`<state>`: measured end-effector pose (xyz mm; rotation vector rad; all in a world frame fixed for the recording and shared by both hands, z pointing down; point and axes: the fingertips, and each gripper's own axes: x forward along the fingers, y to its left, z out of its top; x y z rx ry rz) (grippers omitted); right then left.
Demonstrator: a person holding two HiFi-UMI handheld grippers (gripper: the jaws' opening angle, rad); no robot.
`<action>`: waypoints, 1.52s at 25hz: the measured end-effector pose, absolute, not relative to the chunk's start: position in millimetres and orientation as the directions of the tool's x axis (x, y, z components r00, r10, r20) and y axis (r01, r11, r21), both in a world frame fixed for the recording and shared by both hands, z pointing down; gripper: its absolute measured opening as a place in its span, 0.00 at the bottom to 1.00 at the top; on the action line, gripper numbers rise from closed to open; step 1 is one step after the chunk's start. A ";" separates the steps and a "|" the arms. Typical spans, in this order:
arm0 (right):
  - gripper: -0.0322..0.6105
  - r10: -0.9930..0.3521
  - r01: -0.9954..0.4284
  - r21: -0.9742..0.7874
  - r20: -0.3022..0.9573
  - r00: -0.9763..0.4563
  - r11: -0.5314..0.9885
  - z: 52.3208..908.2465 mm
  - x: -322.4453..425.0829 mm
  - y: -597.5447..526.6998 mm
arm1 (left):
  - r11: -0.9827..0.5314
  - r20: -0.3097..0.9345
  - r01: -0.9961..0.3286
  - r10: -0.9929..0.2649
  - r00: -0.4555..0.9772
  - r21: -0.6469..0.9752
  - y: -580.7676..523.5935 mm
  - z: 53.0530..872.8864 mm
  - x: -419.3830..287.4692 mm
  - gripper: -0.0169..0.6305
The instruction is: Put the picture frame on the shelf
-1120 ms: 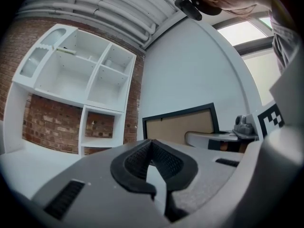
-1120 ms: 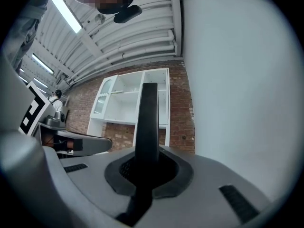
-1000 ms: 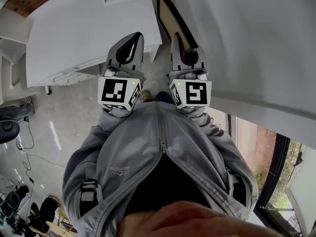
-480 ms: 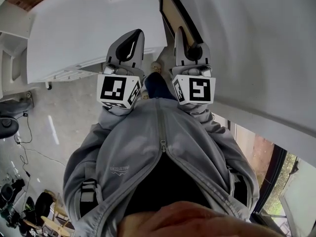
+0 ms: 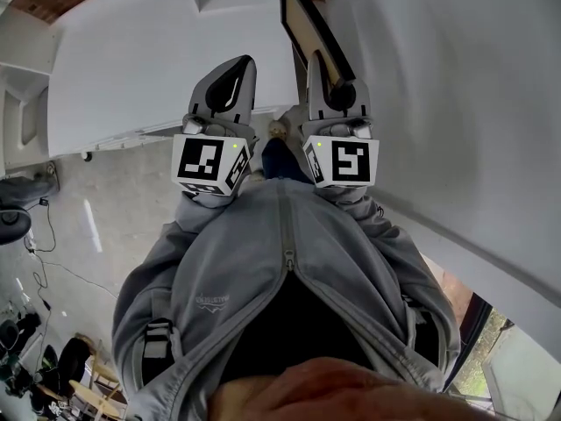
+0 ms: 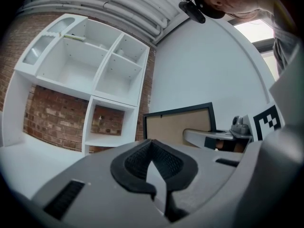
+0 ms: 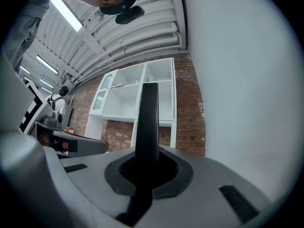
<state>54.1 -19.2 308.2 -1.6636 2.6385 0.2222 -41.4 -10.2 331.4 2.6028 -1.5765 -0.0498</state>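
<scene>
My right gripper (image 5: 324, 68) is shut on the black-edged picture frame (image 5: 308, 26), which sticks up and forward from its jaws, brown backing showing. In the right gripper view the picture frame (image 7: 148, 122) runs edge-on straight out of the right gripper (image 7: 148, 167). Beside it my left gripper (image 5: 230, 79) is shut with nothing in it. The left gripper view shows the left gripper (image 6: 153, 167) closed and the picture frame (image 6: 178, 126) to its right. A white shelf unit (image 6: 90, 70) with open compartments stands against a brick wall ahead; it also appears as the shelf unit (image 7: 137, 96) past the frame.
A plain white wall (image 5: 456, 86) rises close on the right. White furniture (image 5: 158, 60) lies ahead on the left in the head view. The person's grey jacket (image 5: 280, 279) fills the lower middle. Chairs and cables (image 5: 26, 226) sit on the grey floor at left.
The view has shifted forward: the picture frame in the right gripper has risen slightly toward the top of the head view, and both grippers have moved a little up with it.
</scene>
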 end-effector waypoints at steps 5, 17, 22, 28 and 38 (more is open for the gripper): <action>0.10 -0.886 -0.886 0.126 -0.077 -0.457 0.446 309.9 55.6 -60.1 | -0.445 0.027 -0.889 -0.893 0.450 0.107 -49.9 331.4 -36.7 0.04; 0.10 -0.846 -0.847 0.155 -0.091 -0.525 0.509 307.6 50.8 -153.7 | -0.390 0.026 -0.917 -0.919 0.394 0.088 -138.0 326.0 -33.8 0.04; 0.10 -0.833 -0.834 0.162 -0.090 -0.545 0.528 312.8 50.9 -182.0 | -0.366 0.024 -0.927 -0.929 0.369 0.083 -166.5 326.2 -32.0 0.04; 0.10 -0.804 -0.811 0.141 -0.115 -0.584 0.569 310.0 46.0 -200.5 | -0.338 0.017 -0.938 -0.940 0.340 0.078 -186.7 324.5 -25.5 0.04; 0.10 -0.788 -0.794 0.158 -0.113 -0.605 0.587 303.9 27.6 -214.9 | -0.319 0.010 -0.944 -0.947 0.321 0.081 -196.0 314.8 -40.2 0.04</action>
